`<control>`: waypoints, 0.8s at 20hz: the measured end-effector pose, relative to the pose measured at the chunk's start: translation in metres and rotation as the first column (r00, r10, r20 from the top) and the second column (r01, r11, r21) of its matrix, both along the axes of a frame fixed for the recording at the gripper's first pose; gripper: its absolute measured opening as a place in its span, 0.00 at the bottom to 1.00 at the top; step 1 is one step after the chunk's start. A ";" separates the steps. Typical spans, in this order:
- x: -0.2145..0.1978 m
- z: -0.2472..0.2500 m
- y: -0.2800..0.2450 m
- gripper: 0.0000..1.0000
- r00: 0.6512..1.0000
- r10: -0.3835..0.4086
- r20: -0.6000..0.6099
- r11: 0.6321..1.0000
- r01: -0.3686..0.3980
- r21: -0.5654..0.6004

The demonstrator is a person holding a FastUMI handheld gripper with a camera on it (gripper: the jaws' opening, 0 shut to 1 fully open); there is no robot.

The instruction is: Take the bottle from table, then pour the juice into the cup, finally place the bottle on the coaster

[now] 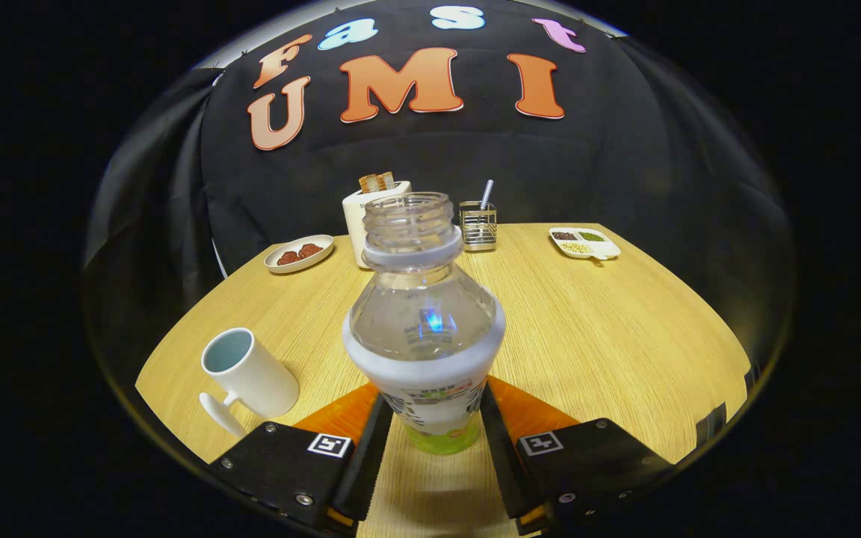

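A clear plastic bottle (423, 321) with no cap and a white label stands upright between my fingers, its greenish base low near the table. My gripper (434, 426) is shut on the bottle, both fingers pressing its labelled lower body. A white cup (250, 376) with a handle stands on the wooden table (625, 344) to the left of the bottle, close to the left finger. An orange coaster (528, 411) lies flat under and behind the bottle, its corners showing on both sides of the fingers.
Along the far table edge stand a white toaster (367, 217) with toast, a small dish of brown food (299, 253), a wire holder (478, 225) with a straw and a divided snack plate (584, 243). Black cloth walls the booth behind.
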State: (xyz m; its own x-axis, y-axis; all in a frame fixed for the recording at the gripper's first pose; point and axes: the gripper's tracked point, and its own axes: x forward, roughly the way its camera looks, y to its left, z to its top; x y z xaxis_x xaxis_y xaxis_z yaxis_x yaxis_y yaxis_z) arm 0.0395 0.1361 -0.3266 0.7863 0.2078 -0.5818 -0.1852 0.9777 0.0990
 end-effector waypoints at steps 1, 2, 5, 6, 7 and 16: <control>0.000 0.000 0.000 0.67 1.000 -0.003 0.000 1.000 0.003 -0.003; -0.001 -0.001 0.001 0.64 1.000 0.000 -0.005 1.000 0.000 -0.010; -0.001 0.008 0.006 0.59 1.000 0.008 -0.005 0.999 -0.008 -0.032; -0.001 0.015 0.007 0.59 1.000 0.014 0.011 0.999 -0.013 -0.047; -0.001 0.022 0.009 0.59 0.999 0.018 0.029 0.998 -0.016 -0.067; 0.007 0.061 0.040 0.59 0.985 0.098 0.143 0.957 -0.053 -0.285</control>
State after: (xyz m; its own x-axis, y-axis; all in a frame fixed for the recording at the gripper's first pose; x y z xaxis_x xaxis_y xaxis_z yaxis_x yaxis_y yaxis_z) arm 0.0466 0.1764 -0.2658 0.8593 0.1166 -0.4979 -0.2510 0.9445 -0.2119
